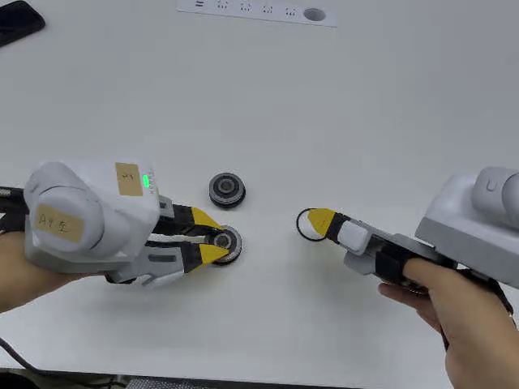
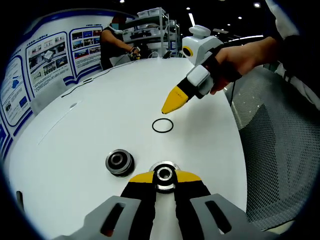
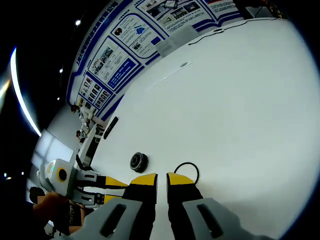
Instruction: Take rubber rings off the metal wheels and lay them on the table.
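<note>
While one metal wheel (image 2: 165, 174) is being clamped low on the table (image 1: 340, 121) between the yellow jaws of the left tool (image 1: 212, 237), it is being steadied there, presumably so that it cannot roll or skid as it is worked on. Its rim is showing bright metal in the left gripper view, so its rubber is judged to be already off. A black rubber ring (image 2: 162, 125) is lying flat on the table, just beside the tip of the right tool (image 1: 320, 220). That tool's jaws are being held almost together with nothing between them. The ring is thus being left where the task wants it. A second wheel (image 1: 227, 190), dark around its rim and apparently with its ring on, is lying free near the clamped one, a little farther from the person. It is judged to be the next piece to be stripped. A power strip (image 1: 255, 11) is lying at the far edge, well apart from the work.
</note>
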The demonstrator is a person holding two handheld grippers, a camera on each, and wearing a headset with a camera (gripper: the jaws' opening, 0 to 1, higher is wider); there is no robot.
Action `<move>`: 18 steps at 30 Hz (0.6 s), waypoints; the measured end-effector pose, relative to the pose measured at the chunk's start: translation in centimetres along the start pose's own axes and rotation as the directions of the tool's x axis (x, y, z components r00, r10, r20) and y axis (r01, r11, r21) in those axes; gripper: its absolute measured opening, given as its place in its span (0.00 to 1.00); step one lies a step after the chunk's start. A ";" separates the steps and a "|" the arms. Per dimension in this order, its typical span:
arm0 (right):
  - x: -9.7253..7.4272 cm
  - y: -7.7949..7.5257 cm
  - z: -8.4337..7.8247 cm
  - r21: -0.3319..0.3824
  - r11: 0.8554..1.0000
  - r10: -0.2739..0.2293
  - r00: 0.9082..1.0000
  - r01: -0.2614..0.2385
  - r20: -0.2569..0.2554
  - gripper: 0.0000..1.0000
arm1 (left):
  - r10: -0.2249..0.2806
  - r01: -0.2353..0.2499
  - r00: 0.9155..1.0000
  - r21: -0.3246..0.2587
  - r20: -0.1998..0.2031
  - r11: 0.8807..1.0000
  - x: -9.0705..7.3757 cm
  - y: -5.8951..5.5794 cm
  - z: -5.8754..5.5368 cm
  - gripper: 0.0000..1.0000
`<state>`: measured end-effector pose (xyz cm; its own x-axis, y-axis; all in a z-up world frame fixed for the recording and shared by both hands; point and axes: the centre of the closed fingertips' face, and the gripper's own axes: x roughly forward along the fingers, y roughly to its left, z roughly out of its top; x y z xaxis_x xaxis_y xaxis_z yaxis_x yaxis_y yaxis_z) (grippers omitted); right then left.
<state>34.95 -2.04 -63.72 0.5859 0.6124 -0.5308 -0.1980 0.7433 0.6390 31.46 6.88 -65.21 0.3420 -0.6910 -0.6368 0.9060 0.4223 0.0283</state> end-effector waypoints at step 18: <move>1.8 5.1 -3.4 0.066 0.962 0.268 0.961 -0.264 -0.071 0.21 | -0.021 0.021 1.000 0.006 0.000 1.000 0.1 0.3 -0.1 0.13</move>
<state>32.38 3.76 -63.33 0.4539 0.8067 -0.3783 -0.2935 0.5363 0.7914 31.76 6.95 -65.34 0.3225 -0.6996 -0.6376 0.9146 0.4040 0.0193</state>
